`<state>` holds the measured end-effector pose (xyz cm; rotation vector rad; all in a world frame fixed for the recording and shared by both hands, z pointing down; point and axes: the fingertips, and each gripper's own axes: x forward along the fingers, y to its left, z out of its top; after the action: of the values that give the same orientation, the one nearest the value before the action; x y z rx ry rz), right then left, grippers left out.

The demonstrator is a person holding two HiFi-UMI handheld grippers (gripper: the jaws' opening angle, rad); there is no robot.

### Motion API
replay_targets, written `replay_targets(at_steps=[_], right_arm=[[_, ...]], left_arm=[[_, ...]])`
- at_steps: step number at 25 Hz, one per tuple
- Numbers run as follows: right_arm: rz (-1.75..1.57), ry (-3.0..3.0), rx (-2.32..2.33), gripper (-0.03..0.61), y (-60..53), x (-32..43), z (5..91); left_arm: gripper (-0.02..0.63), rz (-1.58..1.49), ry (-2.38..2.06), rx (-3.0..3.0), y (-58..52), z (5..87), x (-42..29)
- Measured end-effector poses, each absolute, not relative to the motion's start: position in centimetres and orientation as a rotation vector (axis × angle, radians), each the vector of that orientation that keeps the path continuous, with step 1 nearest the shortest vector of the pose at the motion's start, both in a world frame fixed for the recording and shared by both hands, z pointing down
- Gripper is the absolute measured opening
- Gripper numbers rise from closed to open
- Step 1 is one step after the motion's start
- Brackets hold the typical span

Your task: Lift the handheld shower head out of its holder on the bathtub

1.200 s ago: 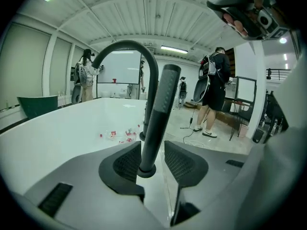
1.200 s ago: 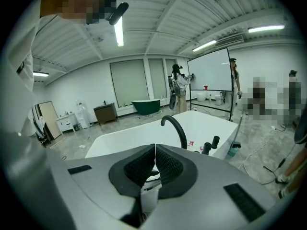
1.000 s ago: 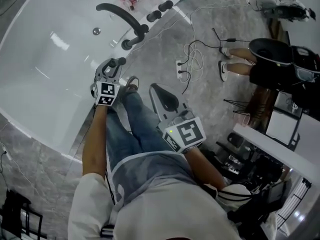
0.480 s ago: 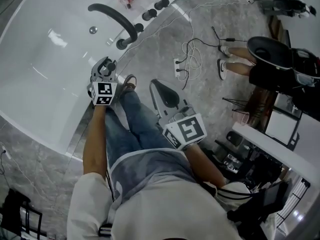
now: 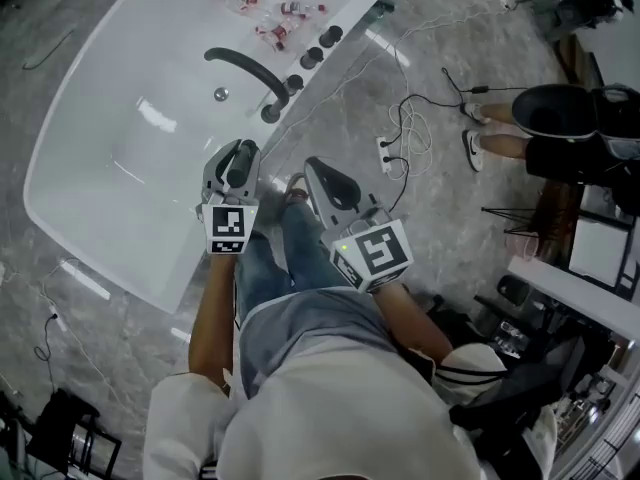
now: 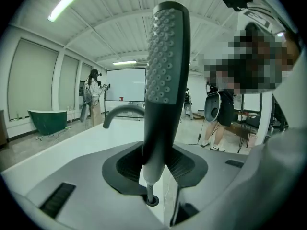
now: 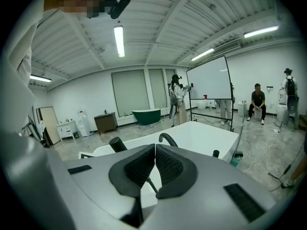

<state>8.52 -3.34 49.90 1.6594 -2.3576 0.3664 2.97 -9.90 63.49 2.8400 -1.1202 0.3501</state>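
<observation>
Shower head (image 6: 165,80) now raised off bathtub (image 5: 110,168), left gripper (image 6: 156,164) fingers gripping it; right gripper (image 7: 155,163) fingers closed, empty. Lift looks complete.

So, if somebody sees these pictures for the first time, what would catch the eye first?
Most likely the dark handheld shower head, standing upright in the grip of the left tool and filling the middle of the left gripper view. Next, the big white bathtub at the head view's upper left, with its curved dark spout on the rim. The right tool, beside the left one, is shut and empty.
</observation>
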Motion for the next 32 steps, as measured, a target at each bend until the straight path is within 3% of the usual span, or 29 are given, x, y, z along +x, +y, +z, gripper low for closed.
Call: replay_targets(at_steps=[9,17,32], right_arm=[[0.286,-2.420,1.648,0.017,-8.8,11.0,34.4],[0.282,-2.465,1.709,0.017,-11.1,11.0,24.2],[0.210,-2.400,1.769,0.017,-9.7,8.6,18.3]], left_arm=[[0.146,0.195,-1.082,2.811,-12.6,39.0,4.4],[0.146,0.035,-1.044,2.781,-13.9,23.8,4.1],[0.146,-0.058,-1.020,2.724,-13.7,19.9,1.4]])
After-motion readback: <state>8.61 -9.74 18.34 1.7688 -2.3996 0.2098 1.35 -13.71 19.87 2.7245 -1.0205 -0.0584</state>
